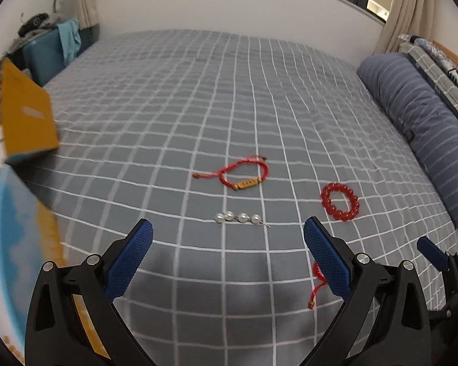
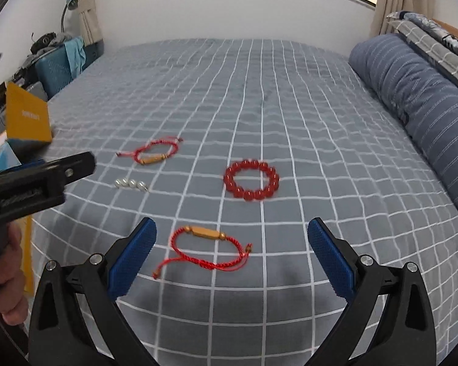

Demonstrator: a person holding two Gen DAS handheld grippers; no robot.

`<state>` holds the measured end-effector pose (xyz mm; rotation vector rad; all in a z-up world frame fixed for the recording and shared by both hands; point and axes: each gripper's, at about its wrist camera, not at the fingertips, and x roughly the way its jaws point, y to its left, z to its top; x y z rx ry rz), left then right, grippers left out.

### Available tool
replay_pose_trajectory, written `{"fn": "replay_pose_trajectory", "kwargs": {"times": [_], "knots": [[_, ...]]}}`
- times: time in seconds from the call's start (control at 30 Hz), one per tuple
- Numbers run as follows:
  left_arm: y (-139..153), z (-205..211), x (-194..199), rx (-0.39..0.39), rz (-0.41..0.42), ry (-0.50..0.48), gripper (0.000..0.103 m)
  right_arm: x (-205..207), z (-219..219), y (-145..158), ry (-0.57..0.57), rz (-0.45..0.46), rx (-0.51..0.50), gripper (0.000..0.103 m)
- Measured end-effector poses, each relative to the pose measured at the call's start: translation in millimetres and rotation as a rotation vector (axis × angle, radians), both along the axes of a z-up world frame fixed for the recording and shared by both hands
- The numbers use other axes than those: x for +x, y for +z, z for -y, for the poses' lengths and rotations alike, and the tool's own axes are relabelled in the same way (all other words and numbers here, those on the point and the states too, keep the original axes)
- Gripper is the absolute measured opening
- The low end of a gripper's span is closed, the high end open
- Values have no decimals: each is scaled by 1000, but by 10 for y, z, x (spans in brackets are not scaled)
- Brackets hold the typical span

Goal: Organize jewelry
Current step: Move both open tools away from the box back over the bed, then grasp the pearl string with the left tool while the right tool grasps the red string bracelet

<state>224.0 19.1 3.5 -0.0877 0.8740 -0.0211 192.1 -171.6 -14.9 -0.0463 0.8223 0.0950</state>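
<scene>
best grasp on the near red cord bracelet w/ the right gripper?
Pinch the near red cord bracelet across its rigid gold tube bead, coming straight down. The bead is the only stiff, raised part; the cord lies flat and limp on the bedsheet. Right gripper is open above it.

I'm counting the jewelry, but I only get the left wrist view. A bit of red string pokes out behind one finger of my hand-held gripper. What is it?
Observer: It's a second red cord bracelet, a whole loop lying flat on the checked bedspread.
Operator: Is anything grabbing it?
Observer: No. The right hand-held gripper is open, and the bracelet shows between its fingers, untouched.
Operator: Does it have a bead like the other one?
Observer: Yes, a long golden bead on the far side of the loop. The loose tails lie on the near side.
</scene>
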Motion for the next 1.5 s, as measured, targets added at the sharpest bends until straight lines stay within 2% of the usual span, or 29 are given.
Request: {"fn": "replay_pose_trajectory", "kwargs": {"times": [0.07, 0.23, 0.33, 0.53, 0.7, 0.83, 0.93, 1.13, 1.2, 1.27, 1.3, 1.33, 1.43, 1.5], "knots": [[-155, 32, 56, 20, -13, 13, 97, 23, -23, -86, 10, -5, -3, 95], [-426, 57, 222, 2, -43, 3, 97, 98, -52, -312, 14, -20, -13, 95], [-525, 48, 306, -6, -45, 3, 97, 152, -32, -410, 1, -39, 6, 95], [-726, 30, 454, 27, -29, 40, 97, 258, -77, -600, 1, -53, 47, 95], [-862, 6, 519, 37, -21, 37, 97, 308, -150, -707, 7, -63, 47, 95], [-897, 32, 537, 53, -8, 28, 96, 306, -171, -735, 16, -57, 46, 90], [-915, 48, 530, 61, -3, 27, 86, 290, -193, -752, 21, -47, 44, 85], [-917, 64, 496, 63, 9, 24, 56, 240, -211, -754, 52, -18, 66, 66], [-916, 88, 469, 66, 15, 11, 40, 229, -217, -749, 63, -11, 70, 56], [-913, 108, 454, 73, 20, 0, 31, 225, -221, -750, 68, -6, 72, 49], [-912, 114, 445, 72, 23, -6, 19, 223, -223, -748, 72, -4, 74, 43], [-915, 114, 443, 71, 22, -7, 17, 218, -227, -747, 76, -1, 76, 39], [-917, 84, 438, 57, 24, 0, 11, 228, -224, -760, 64, -3, 71, 13], [-922, 58, 441, 40, 24, 2, 11, 232, -205, -768, 67, -7, 87, 8]]}}
